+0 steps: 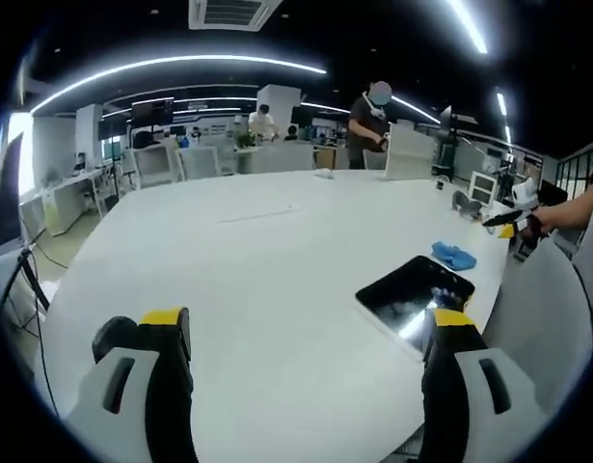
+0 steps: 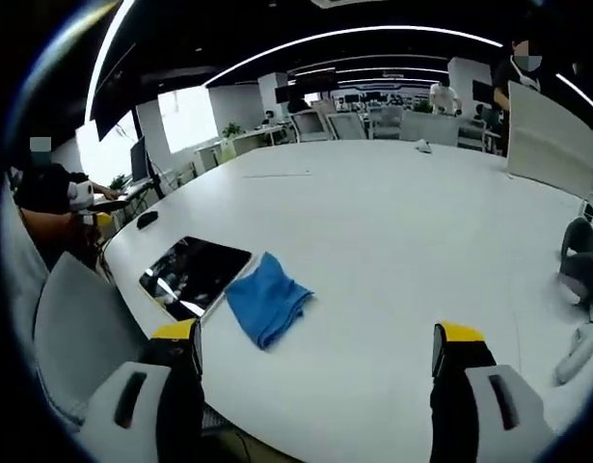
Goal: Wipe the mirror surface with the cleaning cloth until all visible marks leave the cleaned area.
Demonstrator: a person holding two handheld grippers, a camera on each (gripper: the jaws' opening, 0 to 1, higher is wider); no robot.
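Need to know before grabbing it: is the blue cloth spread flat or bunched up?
Loosely folded, not spread: the blue cloth lies rumpled on the white table, beside the mirror.

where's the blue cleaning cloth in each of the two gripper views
Left gripper view: the blue cleaning cloth lies right of centre on the white table, just beyond the mirror.
Right gripper view: the cloth lies lower left of centre, touching the mirror's right edge.
Shared landmark: the dark rectangular mirror lying flat near the table edge.
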